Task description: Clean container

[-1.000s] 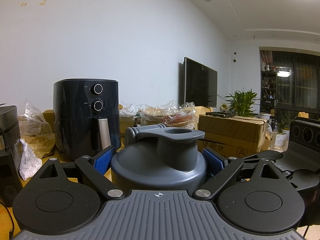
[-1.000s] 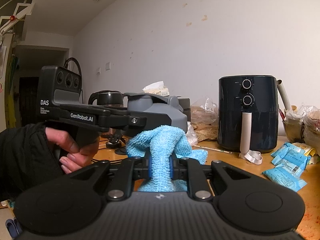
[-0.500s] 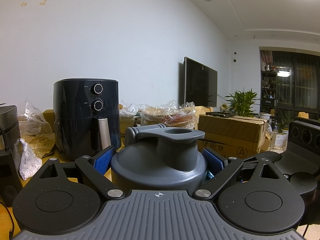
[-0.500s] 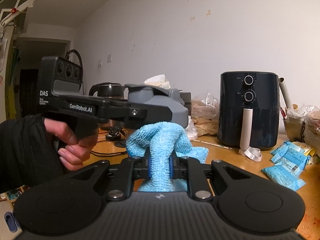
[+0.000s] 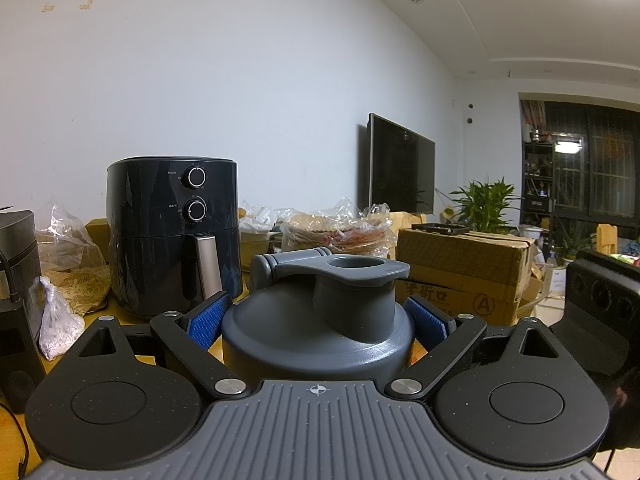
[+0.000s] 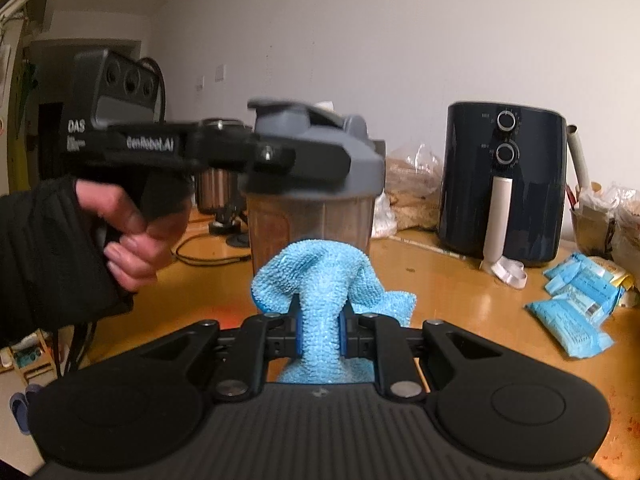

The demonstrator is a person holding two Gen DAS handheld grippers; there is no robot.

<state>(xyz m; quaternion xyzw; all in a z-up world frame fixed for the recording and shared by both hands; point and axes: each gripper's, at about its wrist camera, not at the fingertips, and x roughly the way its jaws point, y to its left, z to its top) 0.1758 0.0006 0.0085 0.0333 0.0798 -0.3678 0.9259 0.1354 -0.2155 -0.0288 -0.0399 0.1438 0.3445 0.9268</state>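
Blue cloth (image 6: 320,316) is pinched tight in the right gripper (image 6: 319,330); just beyond, upright on the table (image 6: 452,296), stands the container (image 6: 308,224), seemingly clamped at its grey lid (image 5: 316,320) by the left gripper (image 5: 318,316); cloth sits nearest its wall.

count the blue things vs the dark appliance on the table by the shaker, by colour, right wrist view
blue: 3 (cloth, two snack packets)
black: 1 (air fryer)
grey-lidded: 1 (shaker bottle)
total: 5
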